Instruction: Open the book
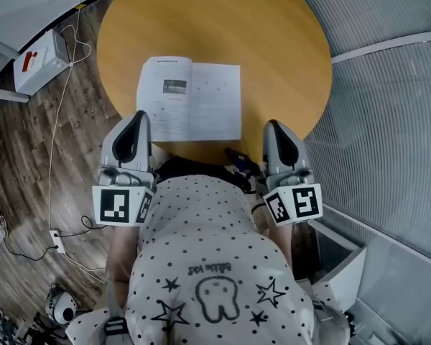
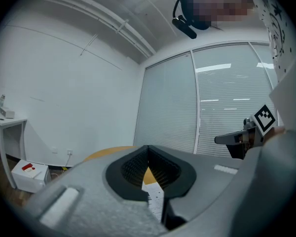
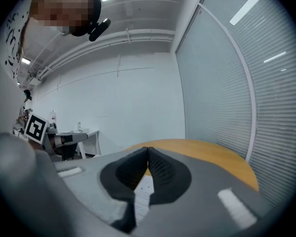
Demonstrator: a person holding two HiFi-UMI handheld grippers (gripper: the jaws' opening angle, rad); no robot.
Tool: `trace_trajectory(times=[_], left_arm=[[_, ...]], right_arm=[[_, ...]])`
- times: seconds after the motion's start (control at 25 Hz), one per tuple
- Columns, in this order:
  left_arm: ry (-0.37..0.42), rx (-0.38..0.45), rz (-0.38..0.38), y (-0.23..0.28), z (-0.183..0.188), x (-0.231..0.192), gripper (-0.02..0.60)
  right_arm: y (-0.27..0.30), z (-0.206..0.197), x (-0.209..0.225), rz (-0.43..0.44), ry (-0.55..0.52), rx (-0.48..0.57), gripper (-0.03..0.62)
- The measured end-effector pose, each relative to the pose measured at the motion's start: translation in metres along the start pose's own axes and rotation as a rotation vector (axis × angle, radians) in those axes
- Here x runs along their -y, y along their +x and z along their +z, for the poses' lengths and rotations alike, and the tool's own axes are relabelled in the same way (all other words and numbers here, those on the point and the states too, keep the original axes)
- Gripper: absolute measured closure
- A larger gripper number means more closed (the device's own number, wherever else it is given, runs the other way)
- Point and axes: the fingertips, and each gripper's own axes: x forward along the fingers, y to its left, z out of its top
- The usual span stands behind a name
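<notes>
The book [image 1: 190,99] lies open and flat on the round wooden table [image 1: 273,34], its white printed pages facing up. My left gripper [image 1: 139,115] hovers at the book's near left corner with its jaws shut and nothing held. My right gripper [image 1: 273,125] is just off the book's near right corner, also shut and empty. In the left gripper view the jaws [image 2: 148,147] meet at the tips, and a strip of page [image 2: 155,197] shows below them. The right gripper view shows its jaws [image 3: 148,148] closed too, with a page [image 3: 143,194] beneath.
A white box [image 1: 39,60] with a red mark sits on the wood floor at the left, with a cable [image 1: 57,121] running to a power strip [image 1: 55,239]. Glass walls with blinds [image 1: 388,121] curve round the right. The person's dotted shirt [image 1: 215,264] fills the foreground.
</notes>
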Motion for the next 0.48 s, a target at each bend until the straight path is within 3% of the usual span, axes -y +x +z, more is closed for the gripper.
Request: trace_trajectory(times=[0.48], left_arm=[[0.005,-0.006,-0.061,0.006,0.010,0.019,0.571]], right_arm=[[-0.024,0.007,0.007,-0.044,0.016,0.001,0.591]])
